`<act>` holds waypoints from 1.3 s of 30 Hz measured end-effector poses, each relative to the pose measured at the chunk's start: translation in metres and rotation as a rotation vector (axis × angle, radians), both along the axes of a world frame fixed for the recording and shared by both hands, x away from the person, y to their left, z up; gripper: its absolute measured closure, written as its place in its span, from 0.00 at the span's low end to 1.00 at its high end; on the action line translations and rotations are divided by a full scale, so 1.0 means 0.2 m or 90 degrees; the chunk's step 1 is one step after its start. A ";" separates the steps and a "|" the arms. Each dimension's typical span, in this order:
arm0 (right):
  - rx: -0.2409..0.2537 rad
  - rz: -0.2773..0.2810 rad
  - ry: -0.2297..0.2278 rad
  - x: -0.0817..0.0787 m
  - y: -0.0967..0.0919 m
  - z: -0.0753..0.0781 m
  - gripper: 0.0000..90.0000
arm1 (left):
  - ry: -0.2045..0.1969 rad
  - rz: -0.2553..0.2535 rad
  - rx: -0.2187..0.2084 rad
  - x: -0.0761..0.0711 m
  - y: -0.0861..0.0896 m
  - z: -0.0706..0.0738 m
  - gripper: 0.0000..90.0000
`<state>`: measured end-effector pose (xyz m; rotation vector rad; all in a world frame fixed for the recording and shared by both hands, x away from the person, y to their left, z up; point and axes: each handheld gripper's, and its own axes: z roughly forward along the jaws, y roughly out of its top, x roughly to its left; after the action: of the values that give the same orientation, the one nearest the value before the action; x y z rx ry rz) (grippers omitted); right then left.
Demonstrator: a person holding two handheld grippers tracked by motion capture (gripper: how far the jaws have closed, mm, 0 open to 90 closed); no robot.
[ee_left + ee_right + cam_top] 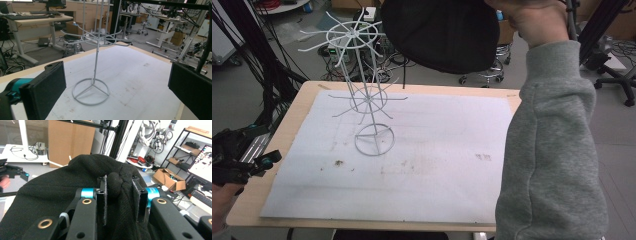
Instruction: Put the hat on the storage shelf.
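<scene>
A white wire stand (368, 100) with two tiers of spoke arms rises from a ring base on the white sheet (437, 165), left of centre. A black knit hat (442, 32) hangs high above the table's far edge. In the right gripper view my right gripper (121, 180) is shut on a fold of the hat (50, 195), and a grey-sleeved arm (552, 140) reaches up to it. My left gripper (262, 150) rests at the table's left edge. Its wide-apart pads (47, 87) frame the stand (95, 62) with nothing between them.
The wooden table (287, 125) carries the stained white sheet. Cables (272, 80) and black frame posts stand off the left side. An office chair (487, 75) stands beyond the far edge, and another chair base (617, 82) at far right.
</scene>
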<state>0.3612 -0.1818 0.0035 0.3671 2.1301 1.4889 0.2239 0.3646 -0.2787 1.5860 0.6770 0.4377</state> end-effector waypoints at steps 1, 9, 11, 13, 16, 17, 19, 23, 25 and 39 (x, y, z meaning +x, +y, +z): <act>0.001 0.002 0.000 0.01 0.01 0.00 0.79 | 0.000 0.001 -0.003 0.00 0.00 0.00 0.02; -0.001 0.014 0.005 0.07 0.08 -0.01 0.79 | 0.002 0.013 -0.002 -0.01 0.02 0.00 0.02; -0.001 0.018 0.002 0.09 0.10 -0.02 0.79 | 0.003 0.016 0.000 -0.02 0.02 0.00 0.02; 0.001 0.017 0.004 0.10 0.11 -0.02 0.79 | 0.002 0.017 -0.001 -0.02 0.03 0.00 0.02; 0.004 0.009 0.004 0.11 0.12 -0.03 0.79 | 0.003 0.018 -0.003 -0.02 0.03 0.00 0.02; 0.001 0.006 0.003 0.12 0.13 -0.03 0.79 | 0.003 0.019 -0.004 -0.02 0.03 -0.01 0.02; -0.001 0.004 0.008 0.12 0.13 -0.04 0.79 | 0.003 0.019 -0.002 -0.02 0.03 -0.01 0.02; -0.001 0.004 0.011 0.13 0.14 -0.06 0.79 | 0.004 0.017 -0.002 -0.02 0.03 -0.01 0.02; 0.002 0.004 0.012 0.13 0.14 -0.07 0.79 | 0.005 0.017 -0.002 -0.02 0.03 -0.01 0.02; 0.015 -0.003 0.031 0.16 0.14 -0.17 0.79 | 0.007 0.013 0.001 -0.01 0.01 -0.01 0.02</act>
<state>0.3927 -0.1533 -0.0300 0.4201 2.1496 1.5182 0.2215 0.3675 -0.2810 1.5845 0.7016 0.4457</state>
